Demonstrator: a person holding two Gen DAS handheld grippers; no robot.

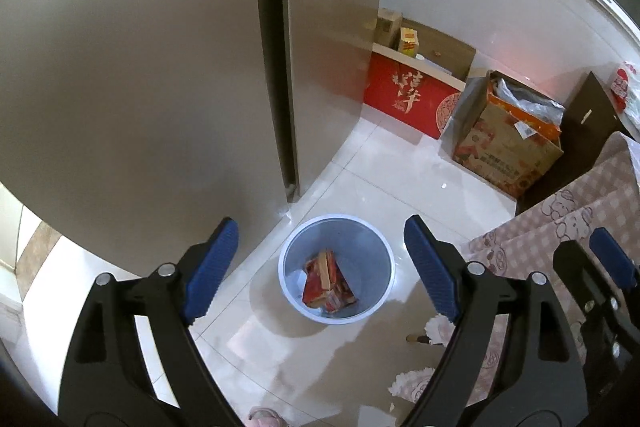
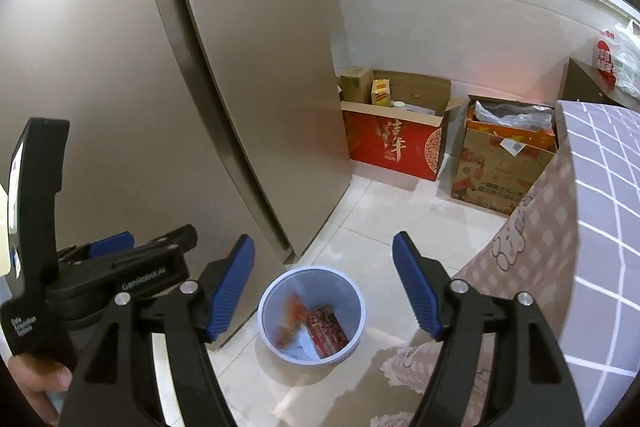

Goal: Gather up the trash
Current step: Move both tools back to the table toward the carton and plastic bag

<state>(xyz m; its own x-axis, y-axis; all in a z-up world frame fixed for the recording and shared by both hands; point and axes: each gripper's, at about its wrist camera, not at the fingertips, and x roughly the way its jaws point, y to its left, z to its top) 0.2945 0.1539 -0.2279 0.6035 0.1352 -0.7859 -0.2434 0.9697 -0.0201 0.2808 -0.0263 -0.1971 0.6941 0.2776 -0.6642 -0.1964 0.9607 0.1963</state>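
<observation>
Holding red cartons, the blue bin (image 1: 362,235) sits below both wide, empty hand-held grippers (image 1: 320,267).

The left gripper (image 2: 120,259) body reads "GenRobot.AI", and its black handle (image 2: 28,323) reads "Data Acquisition System".

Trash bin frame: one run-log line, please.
stage: drop | left tool: open, empty | right tool: open, empty | bin: on floor, red packaging inside

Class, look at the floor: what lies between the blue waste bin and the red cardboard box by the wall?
Nothing: between the blue waste bin and the red cardboard box there is only bare white floor tile, shown clearly in the right wrist view.
</observation>
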